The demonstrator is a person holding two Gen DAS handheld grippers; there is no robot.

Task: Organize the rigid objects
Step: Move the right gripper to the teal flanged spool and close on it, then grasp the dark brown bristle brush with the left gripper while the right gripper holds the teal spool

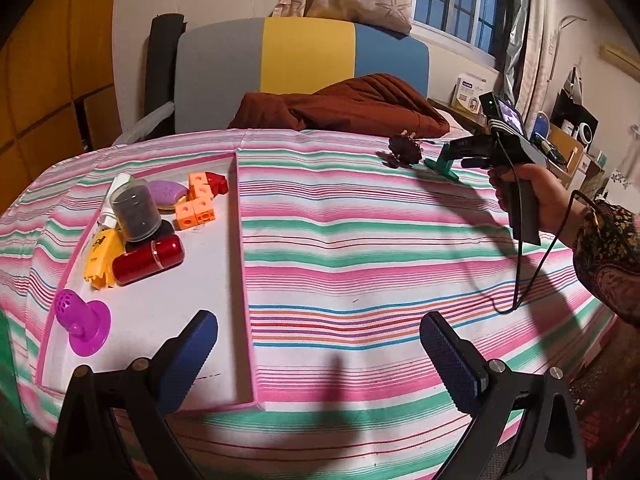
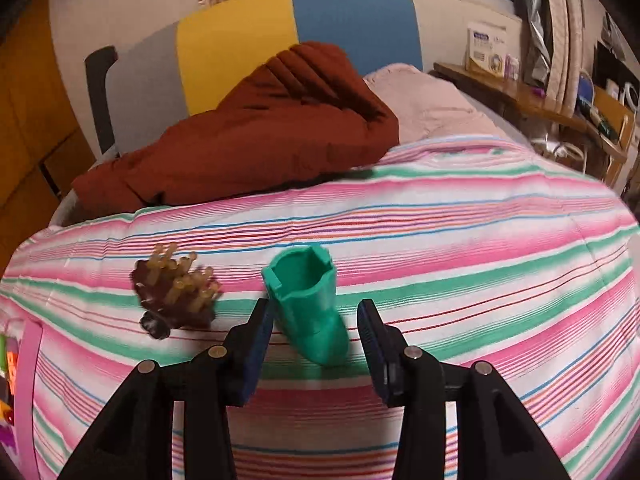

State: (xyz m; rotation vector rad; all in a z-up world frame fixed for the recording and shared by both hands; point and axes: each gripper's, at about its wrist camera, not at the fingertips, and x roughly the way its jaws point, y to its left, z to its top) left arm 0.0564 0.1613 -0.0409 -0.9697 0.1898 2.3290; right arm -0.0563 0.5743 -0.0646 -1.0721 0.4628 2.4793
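Observation:
A green plastic holder (image 2: 308, 304) lies tilted on the striped bedcover between the fingers of my right gripper (image 2: 316, 312). The left pad sits against its side and the right pad stands clear, so the jaws are open. From the left wrist view the same right gripper (image 1: 454, 152) hovers at the green holder (image 1: 440, 164), far right. A dark brown spiky toy (image 2: 176, 292) rests just left of it. My left gripper (image 1: 320, 320) is open and empty above the right rim of the pink-edged white tray (image 1: 240, 240).
The tray holds a red capsule (image 1: 148, 258), a yellow piece (image 1: 100, 256), a clear jar (image 1: 134, 216), orange cubes (image 1: 198, 202) and a magenta strainer-like toy (image 1: 82, 322). A rust-brown quilt (image 2: 256, 132) lies behind on the bed. A person's hand and patterned sleeve (image 1: 608, 256) are at the right.

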